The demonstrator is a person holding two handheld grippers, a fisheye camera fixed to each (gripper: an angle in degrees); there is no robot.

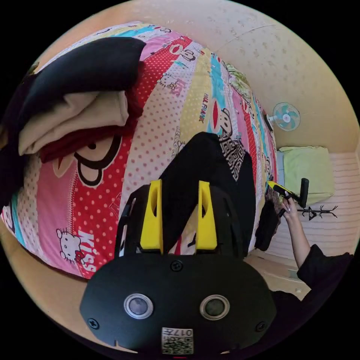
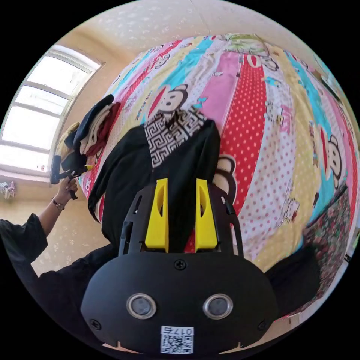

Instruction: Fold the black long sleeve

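Observation:
The black long sleeve (image 1: 202, 161) lies spread on a bed with a bright cartoon-print sheet (image 1: 165, 108), a black-and-white patterned panel (image 1: 232, 150) at its far end. My left gripper (image 1: 180, 183) hovers over one side of it, its yellow jaws open with black cloth showing in the gap. In the right gripper view the garment (image 2: 123, 180) hangs over the near bed edge. My right gripper (image 2: 182, 182) is open above it. A hand holds the right gripper (image 1: 287, 191) at the bed's far side; the left gripper (image 2: 69, 172) shows in a hand near the clothes pile.
A pile of folded clothes (image 1: 82, 101), black, beige and dark red, sits on the sheet (image 2: 262, 112) near a corner by the window (image 2: 41, 112). A fan (image 1: 285, 117) and a green cushion (image 1: 307, 172) stand beyond the bed. Dark floral cloth (image 2: 330, 232) lies at another edge.

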